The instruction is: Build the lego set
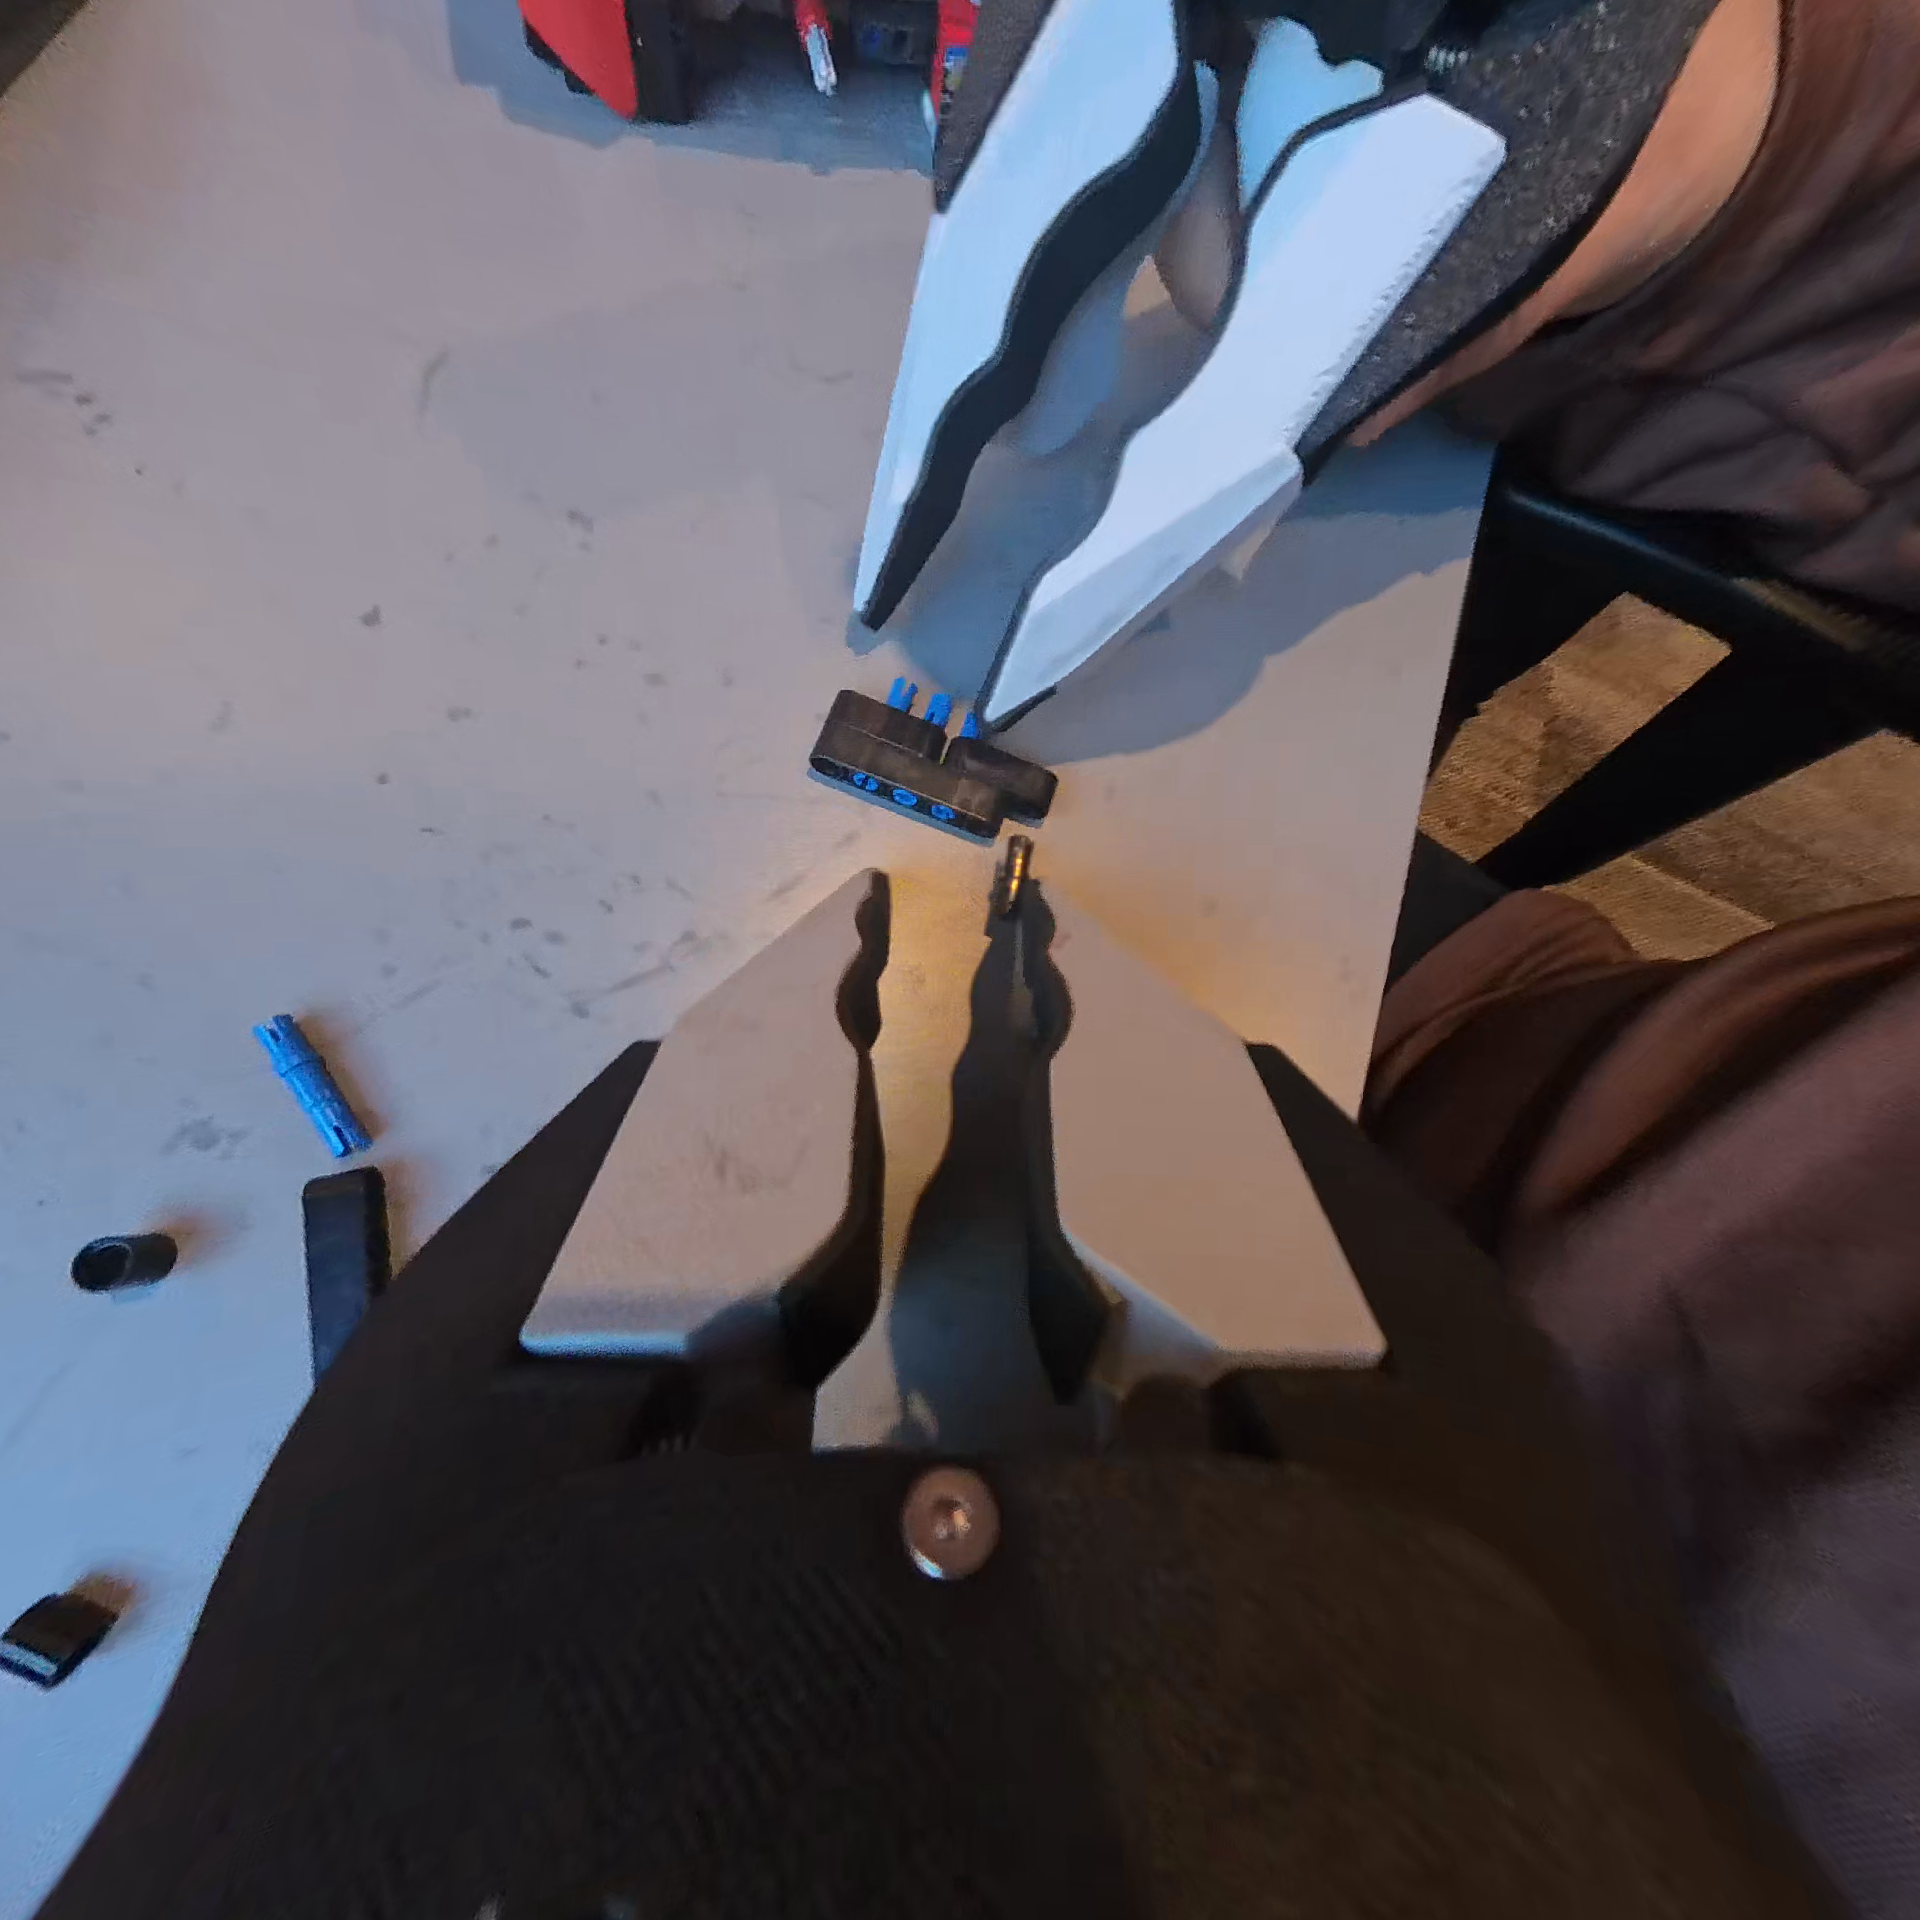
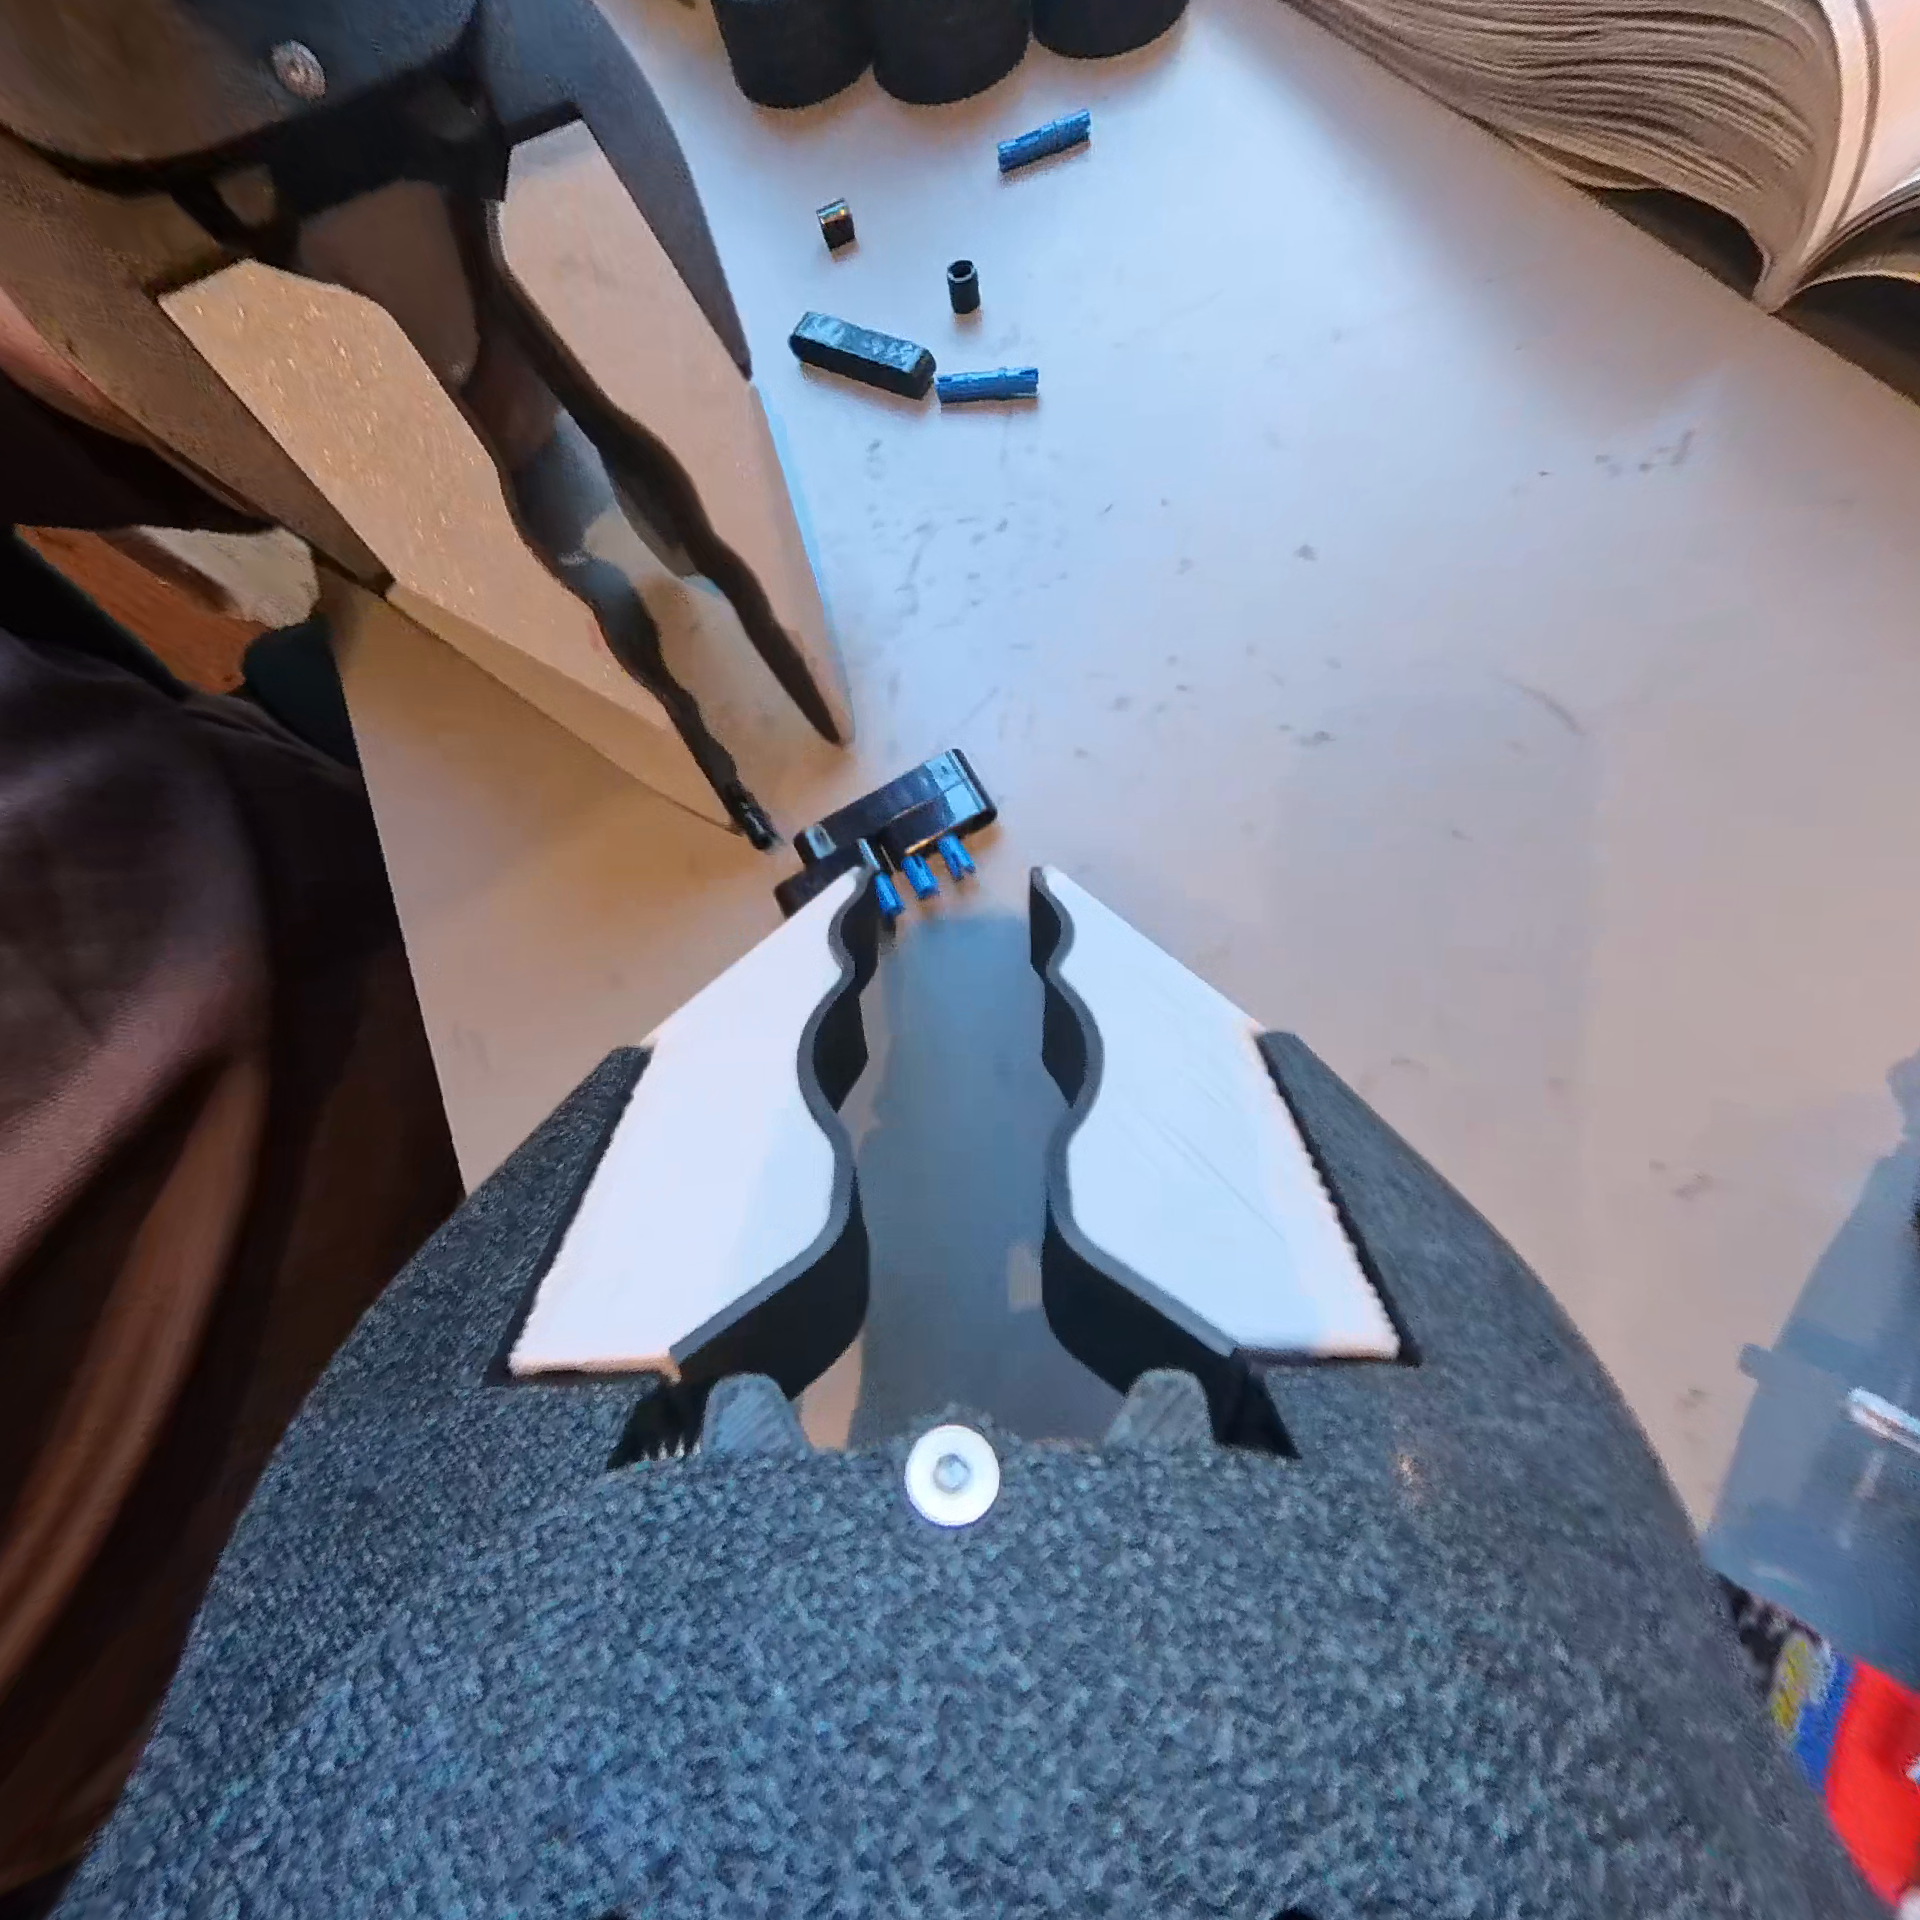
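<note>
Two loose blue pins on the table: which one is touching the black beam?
The blue pin nearer the grippers: its end meets the loose black beam. The other blue pin lies alone farther back, near the tyres.

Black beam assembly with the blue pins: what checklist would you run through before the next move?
1. Black beam assembly lying flat on the table: ok.
2. Three blue pins seated in it: ok.
3. Right tool open, one fingertip at the end pin: ok.
4. Small dark pin at one fingertip of the open left tool, securely held: cannot tell.
5. Dark pin lined up with a hole: cannot tell.
6. Loose blue pin lying apart from the work: ok.
</note>
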Demonstrator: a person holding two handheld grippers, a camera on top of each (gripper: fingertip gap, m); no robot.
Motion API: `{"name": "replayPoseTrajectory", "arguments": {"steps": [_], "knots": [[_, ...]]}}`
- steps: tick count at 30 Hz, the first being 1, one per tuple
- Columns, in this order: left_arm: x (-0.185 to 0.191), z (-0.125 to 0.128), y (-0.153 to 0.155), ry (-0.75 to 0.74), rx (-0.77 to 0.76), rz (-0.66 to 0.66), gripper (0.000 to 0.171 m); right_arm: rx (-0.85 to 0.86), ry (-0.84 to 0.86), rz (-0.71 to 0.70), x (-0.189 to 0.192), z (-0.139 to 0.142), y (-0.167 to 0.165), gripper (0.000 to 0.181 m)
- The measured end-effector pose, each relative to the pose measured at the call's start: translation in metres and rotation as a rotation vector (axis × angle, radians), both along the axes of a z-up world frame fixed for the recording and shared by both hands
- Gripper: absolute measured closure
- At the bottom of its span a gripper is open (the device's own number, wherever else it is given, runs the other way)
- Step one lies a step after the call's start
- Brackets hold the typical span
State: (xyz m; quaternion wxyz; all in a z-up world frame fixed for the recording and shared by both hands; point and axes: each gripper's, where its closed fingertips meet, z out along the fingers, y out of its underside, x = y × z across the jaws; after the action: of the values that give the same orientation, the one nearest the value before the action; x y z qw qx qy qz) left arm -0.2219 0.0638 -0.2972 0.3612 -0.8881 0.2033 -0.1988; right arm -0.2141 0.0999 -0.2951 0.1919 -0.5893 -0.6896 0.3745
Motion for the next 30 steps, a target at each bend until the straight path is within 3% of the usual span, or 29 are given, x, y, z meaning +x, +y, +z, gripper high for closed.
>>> {"name": "replayPoseTrajectory", "arguments": {"steps": [5, 12, 18, 23, 26, 30], "knots": [[-0.001, 0.001, 0.0, -0.044, -0.021, 0.013, 0.147, 0.036, -0.01, -0.023, 0.012, -0.001, -0.003, 0.152], [-0.002, 0.001, -0.001, -0.059, -0.03, 0.028, 0.149, 0.131, -0.036, -0.035, 0.004, -0.004, -0.014, 0.133], [0.0, 0.002, -0.008, -0.077, -0.031, 0.035, 0.142, 0.153, -0.043, -0.049, 0.008, -0.007, 0.0, 0.151], [0.002, 0.003, -0.01, -0.073, -0.025, 0.027, 0.137, 0.084, 0.003, -0.018, 0.008, 0.001, -0.006, 0.15], [0.002, 0.003, -0.011, -0.075, -0.024, 0.024, 0.135, 0.104, -0.024, 0.008, 0.008, -0.006, -0.011, 0.169], [0.001, 0.005, -0.009, -0.079, -0.012, 0.035, 0.118, 0.113, -0.024, -0.009, 0.005, -0.006, -0.008, 0.173]]}}
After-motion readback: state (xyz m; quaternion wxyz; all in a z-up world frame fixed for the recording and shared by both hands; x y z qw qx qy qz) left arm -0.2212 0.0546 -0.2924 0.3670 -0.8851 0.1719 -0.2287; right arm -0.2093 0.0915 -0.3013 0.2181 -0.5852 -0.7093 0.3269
